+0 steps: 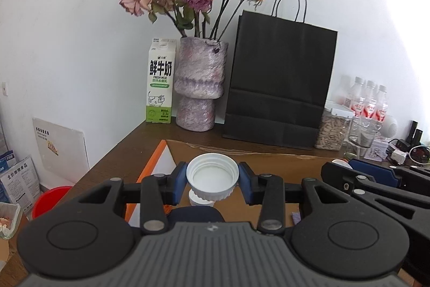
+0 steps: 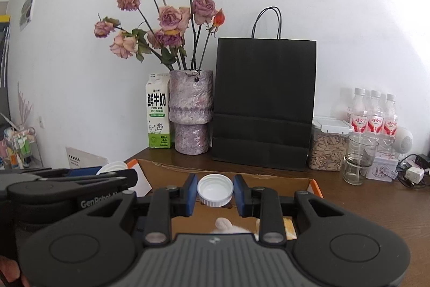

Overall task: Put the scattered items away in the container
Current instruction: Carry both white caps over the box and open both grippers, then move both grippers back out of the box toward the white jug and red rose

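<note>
Item: two handheld grippers over an open brown cardboard box with orange-edged flaps (image 1: 268,166), the container, each carrying one cap. Left gripper (image 1: 212,183): jaws closed on a wide white ribbed plastic lid (image 1: 212,180), held mouth-up above the box's left part; another white cap (image 1: 200,200) shows directly below it, inside the box. Right gripper (image 2: 215,191): jaws closed on a smaller white ribbed plastic cap (image 2: 215,190), also mouth-up, above the box interior, where a pale fluffy item (image 2: 224,224) and something yellow lie. Risks, as judged: both caps are pinched only at the rim by narrow blue pads, so a tilt or early slackening could let one drop onto a flap or roll across the surface; the two grippers sit close together and could knock each other on release. Surroundings: dark wooden surface (image 2: 362,206) against a white wall, bearing a green-and-white milk carton (image 2: 158,112), a mottled purple vase of dried roses (image 2: 190,112), a black paper carrier bag (image 2: 264,104), a clear jar of seeds (image 2: 326,149), an empty glass tumbler (image 2: 358,159), bottled water (image 2: 372,114), chargers and cables at far right.
</note>
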`<state>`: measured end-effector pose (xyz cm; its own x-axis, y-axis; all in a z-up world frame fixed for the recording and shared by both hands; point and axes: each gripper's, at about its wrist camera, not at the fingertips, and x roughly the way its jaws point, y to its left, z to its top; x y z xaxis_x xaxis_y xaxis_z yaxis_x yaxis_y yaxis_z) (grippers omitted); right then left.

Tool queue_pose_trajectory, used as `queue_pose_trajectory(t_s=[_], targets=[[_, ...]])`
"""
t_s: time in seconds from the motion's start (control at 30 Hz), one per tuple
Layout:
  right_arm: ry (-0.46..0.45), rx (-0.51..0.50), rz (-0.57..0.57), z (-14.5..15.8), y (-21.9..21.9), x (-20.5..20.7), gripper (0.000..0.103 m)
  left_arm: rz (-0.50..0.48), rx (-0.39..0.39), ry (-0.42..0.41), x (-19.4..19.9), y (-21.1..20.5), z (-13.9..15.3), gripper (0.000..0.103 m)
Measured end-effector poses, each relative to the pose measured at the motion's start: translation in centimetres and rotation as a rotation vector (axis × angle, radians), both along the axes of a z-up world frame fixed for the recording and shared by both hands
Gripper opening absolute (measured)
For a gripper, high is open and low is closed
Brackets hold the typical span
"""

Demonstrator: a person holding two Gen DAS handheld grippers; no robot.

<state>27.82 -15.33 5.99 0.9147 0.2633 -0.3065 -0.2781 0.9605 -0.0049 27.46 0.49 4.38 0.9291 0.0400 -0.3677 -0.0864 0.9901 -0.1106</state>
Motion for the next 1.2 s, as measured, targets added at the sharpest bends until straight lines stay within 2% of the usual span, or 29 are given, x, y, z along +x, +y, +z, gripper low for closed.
queue_pose_trajectory(t_s=[0.3,0.6,0.63,0.7,0.73,0.77,0.8,0.83,0.87,0.9,0.97,1.2], targets=[[0.063,-0.019,0.006,-2.7,0.9,2.3,0.028,0.027,0.036,0.039,1.1,1.0,-2.1,0.041],[0.057,-0.024,-0.003,-2.8,0.7,1.9,0.028,0.013,0.054,0.018,0.5,0.5,-2.0,0.041],[0.056,-0.028,-0.005,-2.8,0.7,1.7,0.031,0.01,0.054,0.014,0.4,0.5,-2.0,0.041],[0.054,-0.03,-0.013,-2.8,0.7,1.6,0.052,0.022,0.057,0.014,0.2,0.5,-1.9,0.053],[0.048,-0.025,-0.016,-2.8,0.6,1.5,0.07,0.051,0.063,0.011,0.1,0.6,-1.9,0.067],[0.036,-0.026,-0.04,-2.7,0.5,1.4,0.077,0.085,0.072,0.007,0.1,0.7,-1.8,0.087],[0.025,-0.023,-0.055,-2.6,0.3,1.3,0.079,0.121,0.078,-0.003,0.0,0.9,-1.7,0.096],[0.018,-0.013,-0.064,-2.5,0.0,1.3,0.087,0.151,0.075,-0.021,-0.1,1.2,-1.7,0.103],[0.012,0.007,-0.074,-2.3,-0.3,1.3,0.097,0.156,0.059,-0.038,-0.2,1.6,-1.6,0.103],[0.009,0.029,-0.077,-2.3,-0.6,1.3,0.103,0.143,0.036,-0.04,-0.3,2.0,-1.6,0.103],[0.002,0.045,-0.069,-2.2,-0.7,1.2,0.103,0.126,0.008,-0.035,-0.4,2.3,-1.6,0.103],[0.001,0.017,-0.065,-2.5,-0.2,1.1,0.103,0.139,0.024,-0.028,-0.4,2.4,-1.7,0.103]])
